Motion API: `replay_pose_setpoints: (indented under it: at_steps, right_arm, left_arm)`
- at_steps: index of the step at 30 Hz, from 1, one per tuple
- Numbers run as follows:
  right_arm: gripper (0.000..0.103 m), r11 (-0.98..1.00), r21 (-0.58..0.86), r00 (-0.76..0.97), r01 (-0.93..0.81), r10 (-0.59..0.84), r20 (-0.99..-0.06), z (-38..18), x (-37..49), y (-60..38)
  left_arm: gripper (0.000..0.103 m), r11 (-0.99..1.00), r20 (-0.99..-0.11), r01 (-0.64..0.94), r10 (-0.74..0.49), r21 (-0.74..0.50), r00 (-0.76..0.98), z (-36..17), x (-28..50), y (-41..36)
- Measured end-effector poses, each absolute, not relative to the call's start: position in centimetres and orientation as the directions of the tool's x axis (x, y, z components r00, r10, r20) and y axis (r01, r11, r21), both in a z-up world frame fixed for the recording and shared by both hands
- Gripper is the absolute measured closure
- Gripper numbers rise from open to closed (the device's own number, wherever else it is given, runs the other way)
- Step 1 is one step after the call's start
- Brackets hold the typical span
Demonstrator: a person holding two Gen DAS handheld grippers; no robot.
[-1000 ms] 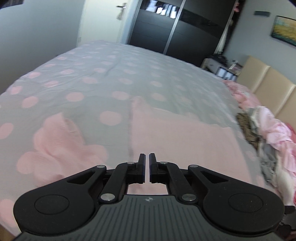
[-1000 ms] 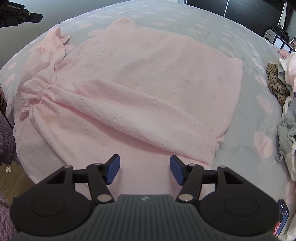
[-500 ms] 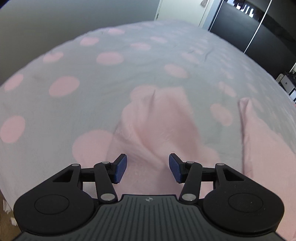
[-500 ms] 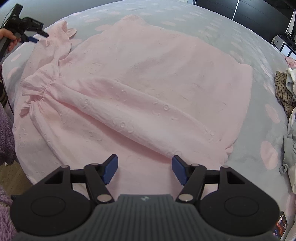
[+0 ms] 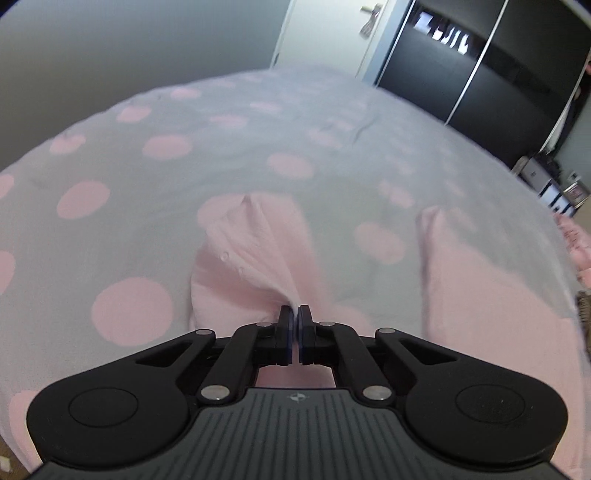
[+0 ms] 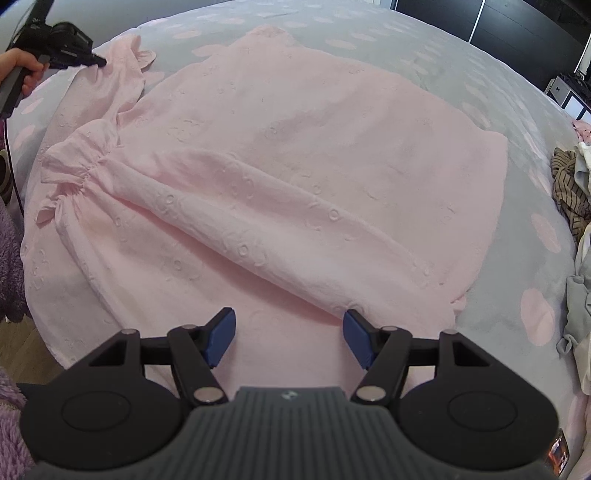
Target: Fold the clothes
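A pale pink embroidered dress (image 6: pixel 295 155) lies spread on the grey bedcover with pink dots (image 6: pixel 535 192), its long side folded over toward me. Its ruffled sleeve (image 5: pixel 255 251) reaches out to the far left. My left gripper (image 5: pixel 295 312) is shut on that sleeve's cloth, which bunches up between the pads; the same gripper (image 6: pixel 99 62) shows in the right wrist view at the top left, held by a hand (image 6: pixel 26 70). My right gripper (image 6: pixel 288 332) stands open just above the dress's near hem, nothing between its blue pads.
A heap of other clothes (image 6: pixel 572 192) lies along the bed's right side. A black wardrobe (image 5: pixel 480 66) and a white door (image 5: pixel 332 33) stand beyond the bed. Wooden floor (image 6: pixel 22 350) and a purple fuzzy fabric (image 6: pixel 11 266) show at the left.
My left gripper swung left and down to the sleeve, opened over it, then shut on the cloth. My right gripper has stayed open over the hem.
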State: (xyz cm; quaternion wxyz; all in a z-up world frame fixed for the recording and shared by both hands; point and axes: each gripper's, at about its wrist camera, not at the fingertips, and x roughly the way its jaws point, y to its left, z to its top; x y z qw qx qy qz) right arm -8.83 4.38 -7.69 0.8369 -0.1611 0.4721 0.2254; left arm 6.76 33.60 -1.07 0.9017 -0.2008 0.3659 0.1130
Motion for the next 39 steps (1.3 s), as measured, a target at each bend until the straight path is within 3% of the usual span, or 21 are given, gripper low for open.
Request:
replay_pose_setpoints:
  at_steps: [7, 13, 18, 25, 27, 29, 31, 39]
  right_arm:
    - [0.035, 0.853, -0.043, 0.465, -0.52, 0.24, -0.852, -6.8, -9.4, 3.7]
    - [0.033, 0.864, -0.042, 0.485, -0.502, 0.242, -0.84, -6.0, -9.8, 3.1]
    - [0.033, 0.874, -0.037, 0.49, -0.484, 0.236, -0.839, -5.9, -10.3, 2.4]
    - [0.033, 0.887, -0.028, 0.49, -0.46, 0.228, -0.842, -6.1, -10.8, 1.5]
    - [0.033, 0.889, -0.025, 0.491, -0.457, 0.228, -0.841, -6.0, -10.8, 1.2]
    - [0.033, 0.889, -0.023, 0.492, -0.457, 0.231, -0.84, -5.9, -10.8, 1.3]
    - [0.032, 0.888, -0.023, 0.491, -0.459, 0.232, -0.84, -5.8, -10.9, 1.3]
    - [0.032, 0.886, -0.018, 0.485, -0.463, 0.236, -0.842, -5.6, -10.9, 1.5]
  left_arm:
    - [0.102, 0.953, -0.594, -0.155, -0.031, -0.259, 0.804, 6.6, 3.2, 26.1]
    - [0.102, 0.969, -0.548, 0.017, -0.154, -0.248, 0.822, 8.7, 1.1, 18.6]
    - [0.102, 0.97, -0.607, 0.169, -0.242, -0.176, 0.757, 6.6, -0.3, 11.6]
    - [0.101, 0.913, -0.805, 0.379, -0.335, -0.149, 0.489, 0.4, -1.6, 4.7]
    - [0.093, 0.895, -0.835, 0.415, -0.349, -0.163, 0.426, -0.6, -2.1, 3.7]
    - [0.069, 0.869, -0.838, 0.456, -0.386, -0.191, 0.385, -0.8, -2.8, 3.3]
    - [0.059, 0.85, -0.831, 0.486, -0.412, -0.203, 0.374, -0.4, -3.3, 3.1]
    - [0.055, 0.869, -0.751, 0.398, -0.467, -0.293, 0.467, 4.0, -1.5, 6.9]
